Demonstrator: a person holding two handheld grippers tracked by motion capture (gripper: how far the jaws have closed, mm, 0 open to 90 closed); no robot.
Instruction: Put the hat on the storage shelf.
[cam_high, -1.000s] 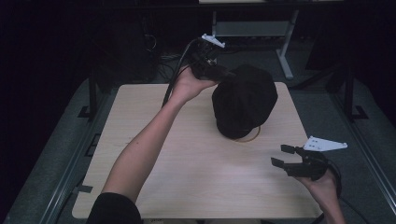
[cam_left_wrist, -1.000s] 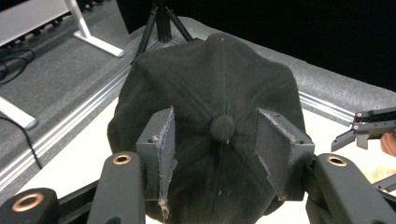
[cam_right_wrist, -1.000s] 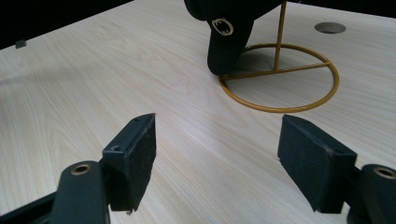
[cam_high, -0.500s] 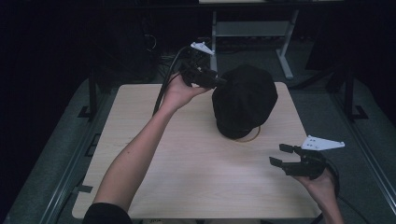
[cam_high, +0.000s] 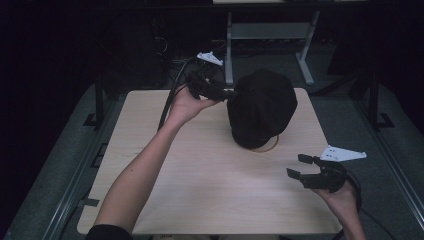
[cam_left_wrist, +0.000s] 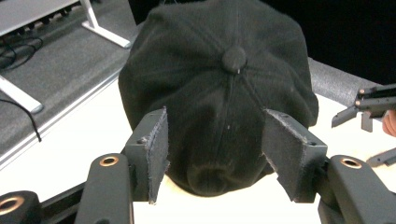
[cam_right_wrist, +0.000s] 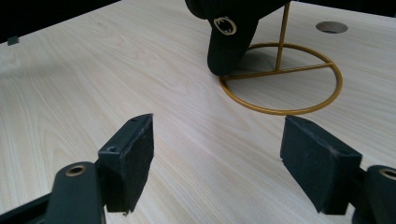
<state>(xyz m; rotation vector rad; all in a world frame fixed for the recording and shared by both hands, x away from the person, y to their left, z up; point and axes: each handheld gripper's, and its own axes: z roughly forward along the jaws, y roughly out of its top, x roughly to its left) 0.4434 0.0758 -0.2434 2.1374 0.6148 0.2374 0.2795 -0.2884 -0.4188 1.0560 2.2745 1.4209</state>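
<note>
At the far side of the table (cam_high: 150, 150), the left gripper (cam_high: 227, 93) had crept a little further back and up over the last second, its tips nearing the crown of the black cap (cam_high: 262, 107), which sat on a gold wire stand (cam_right_wrist: 285, 88) right of centre. Its jaws stood apart, framing the cap's rear without yet touching it, so a grasp looked imminent but not made. The right gripper (cam_high: 302, 167) had barely moved, hovering low near the front right corner with jaws spread and empty. Most of the stand was hidden beneath the cap, and the dark surroundings were hard to make out.
</note>
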